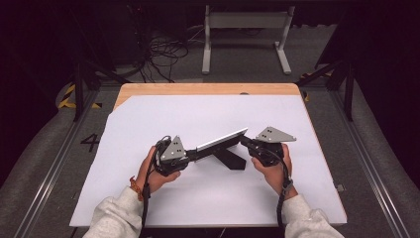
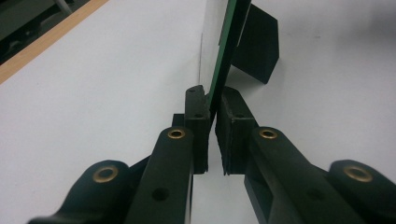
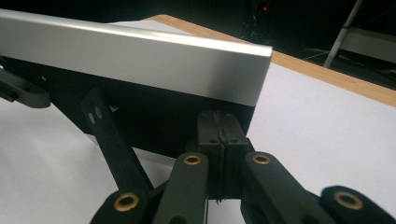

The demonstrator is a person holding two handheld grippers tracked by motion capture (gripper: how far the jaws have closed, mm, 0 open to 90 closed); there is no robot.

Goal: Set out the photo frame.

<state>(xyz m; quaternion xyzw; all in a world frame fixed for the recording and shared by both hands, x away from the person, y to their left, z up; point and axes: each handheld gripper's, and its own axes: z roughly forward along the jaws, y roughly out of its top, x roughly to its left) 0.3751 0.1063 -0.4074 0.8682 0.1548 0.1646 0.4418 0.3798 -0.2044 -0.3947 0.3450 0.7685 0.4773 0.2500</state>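
A flat frame [image 1: 220,140] with a silver edge and a black back is held tilted above the white sheet, its black stand [image 1: 230,158] hanging below. My left gripper [image 1: 194,152] grips the frame's left end. In the left gripper view its pads [image 2: 212,105] clamp the frame's thin green edge [image 2: 229,42], with the stand [image 2: 257,44] beyond. My right gripper [image 1: 245,142] is at the frame's right end. In the right gripper view its pads [image 3: 218,126] are pressed together in front of the black back, under the silver edge [image 3: 140,56]. I cannot tell whether they pinch anything.
A white sheet [image 1: 198,109] covers most of the wooden table [image 1: 208,88], whose far edge shows bare. A white metal stand [image 1: 245,29] and cables [image 1: 163,52] sit on the floor beyond. Dark rails run along both sides of the table.
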